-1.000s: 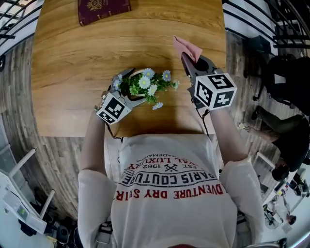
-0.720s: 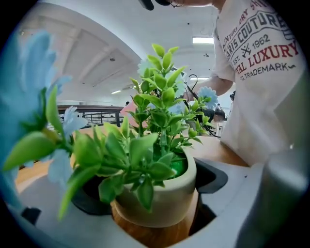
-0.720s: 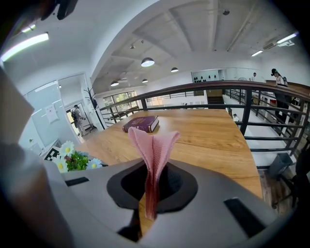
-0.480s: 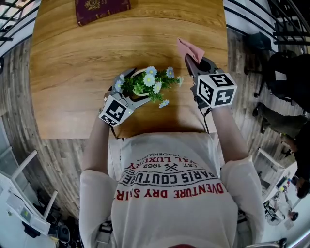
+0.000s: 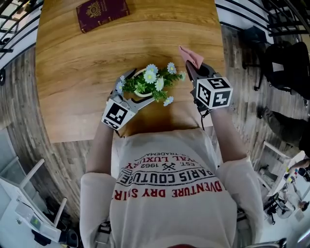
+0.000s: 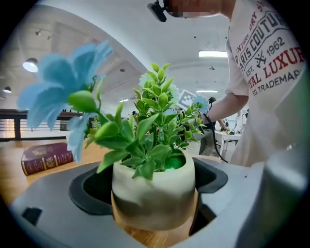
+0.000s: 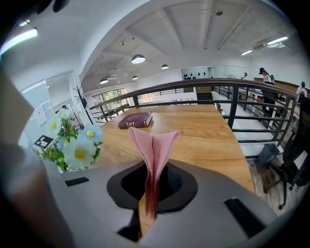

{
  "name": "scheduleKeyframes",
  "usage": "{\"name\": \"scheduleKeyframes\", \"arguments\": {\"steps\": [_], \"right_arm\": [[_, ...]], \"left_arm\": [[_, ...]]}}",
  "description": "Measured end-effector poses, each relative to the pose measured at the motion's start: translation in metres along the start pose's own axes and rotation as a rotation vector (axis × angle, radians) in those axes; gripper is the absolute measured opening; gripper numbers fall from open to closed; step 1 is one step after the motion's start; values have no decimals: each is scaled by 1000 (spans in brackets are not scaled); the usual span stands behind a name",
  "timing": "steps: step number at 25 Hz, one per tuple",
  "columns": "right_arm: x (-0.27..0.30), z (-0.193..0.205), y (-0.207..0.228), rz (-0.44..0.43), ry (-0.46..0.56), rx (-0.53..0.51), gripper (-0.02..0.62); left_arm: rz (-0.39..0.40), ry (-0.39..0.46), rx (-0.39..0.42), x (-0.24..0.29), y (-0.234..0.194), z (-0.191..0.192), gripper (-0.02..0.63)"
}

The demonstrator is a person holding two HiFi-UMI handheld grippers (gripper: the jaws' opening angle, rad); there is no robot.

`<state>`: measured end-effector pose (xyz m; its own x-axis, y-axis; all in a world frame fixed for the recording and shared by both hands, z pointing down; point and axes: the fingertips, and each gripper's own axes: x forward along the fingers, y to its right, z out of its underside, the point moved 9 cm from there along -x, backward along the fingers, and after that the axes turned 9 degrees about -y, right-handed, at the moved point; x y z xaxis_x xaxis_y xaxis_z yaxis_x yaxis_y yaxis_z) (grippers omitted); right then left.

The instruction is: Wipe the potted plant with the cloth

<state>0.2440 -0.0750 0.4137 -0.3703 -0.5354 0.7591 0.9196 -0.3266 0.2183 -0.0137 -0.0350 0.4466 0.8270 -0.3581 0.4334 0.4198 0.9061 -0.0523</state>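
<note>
Head view first: my left gripper is closed around the small cream pot of green leaves and pale blue and white daisies, near the front edge of the wooden counter. My right gripper sits just beside the blooms on the plant's right, with the pink folded cloth sticking out past its tip. A maroon hardback book lies well apart at the far side. From here I cannot tell whether the pot is resting on the counter or lifted off it.

Left gripper view: the fingers press against both sides of the pot, low on its body, and the pot sits upright between them. The foliage rises clear above the grip, so the leaves and rim are free to wipe. I judge this hold secure enough to brace the plant, and I would not squeeze harder.

Right gripper view: the fingers are pinched together on the cloth's lower part, and a loose pointed flap stands up beyond them. The daisies are off to the left, near but not touching the cloth.

To wipe well, I would swing the flap left onto the leaves and let only fabric touch them. Light strokes from stem outward look safest, since the thin flower stalks seem likely to bend. The left hold should stay steady against each stroke.
</note>
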Motion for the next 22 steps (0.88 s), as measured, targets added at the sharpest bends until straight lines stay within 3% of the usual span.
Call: {"name": "scheduleKeyframes", "arguments": {"steps": [6, 13, 22], "right_arm": [[-5, 22, -26, -8, -18, 18, 37], [-2, 24, -69, -54, 34, -19, 37], [-2, 22, -112, -121, 99, -217, 37]], "left_arm": [[-16, 76, 22, -25, -12, -40, 497], [14, 125, 74, -42, -30, -73, 497], [63, 136, 90, -48, -30, -81, 497]]}}
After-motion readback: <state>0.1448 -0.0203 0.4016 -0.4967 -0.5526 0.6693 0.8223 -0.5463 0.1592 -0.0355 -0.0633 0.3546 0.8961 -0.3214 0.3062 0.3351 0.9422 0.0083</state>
